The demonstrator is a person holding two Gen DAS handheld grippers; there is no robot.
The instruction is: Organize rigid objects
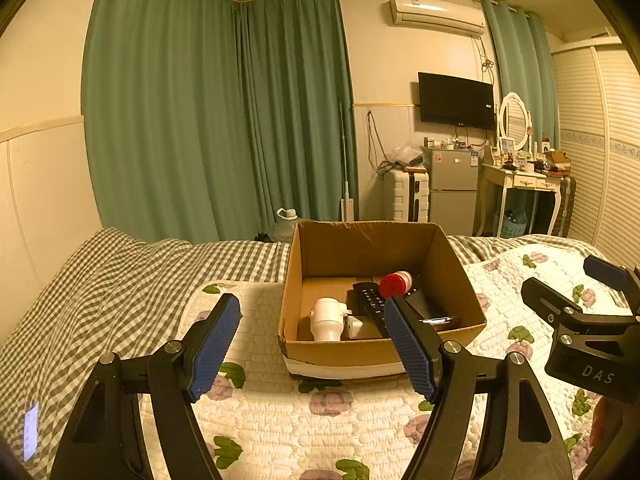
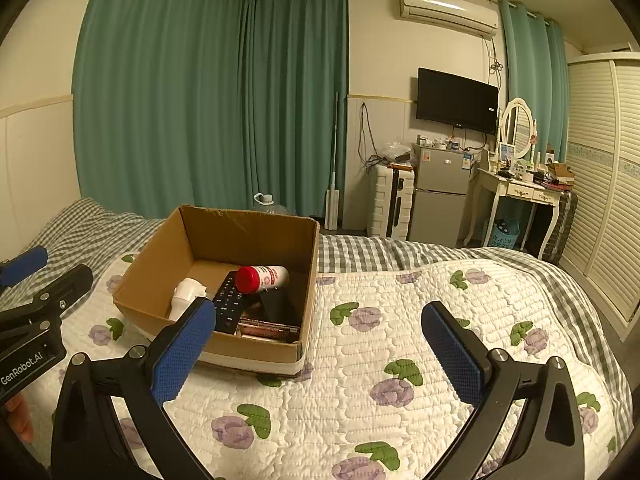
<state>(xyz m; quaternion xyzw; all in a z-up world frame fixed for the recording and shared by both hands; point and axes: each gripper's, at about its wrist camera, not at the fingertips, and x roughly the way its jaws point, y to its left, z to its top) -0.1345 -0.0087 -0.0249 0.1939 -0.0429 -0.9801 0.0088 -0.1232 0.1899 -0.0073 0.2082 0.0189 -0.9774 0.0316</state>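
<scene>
An open cardboard box (image 1: pixel 456 272) (image 2: pixel 156 256) sits on the quilted bed. Inside lie a red-capped white bottle (image 1: pixel 396 283) (image 2: pixel 262 279), a black remote (image 1: pixel 370 304) (image 2: pixel 229 304), a white plastic fitting (image 1: pixel 327 318) (image 2: pixel 186 293), a small white adapter (image 1: pixel 354 325) and a flat dark case (image 2: pixel 269 329). My left gripper (image 1: pixel 312 344) is open and empty, held just before the box's near wall. My right gripper (image 2: pixel 320 344) is open and empty, right of the box over the quilt. Each gripper shows at the edge of the other's view.
The floral quilt (image 2: pixel 400 320) lies over a checked sheet (image 1: pixel 100 280). Green curtains hang behind the bed. A fridge (image 2: pixel 438 192), a white suitcase (image 2: pixel 390 204), a dressing table (image 2: pixel 520 192) and a louvred wardrobe (image 2: pixel 600 184) stand at the far right.
</scene>
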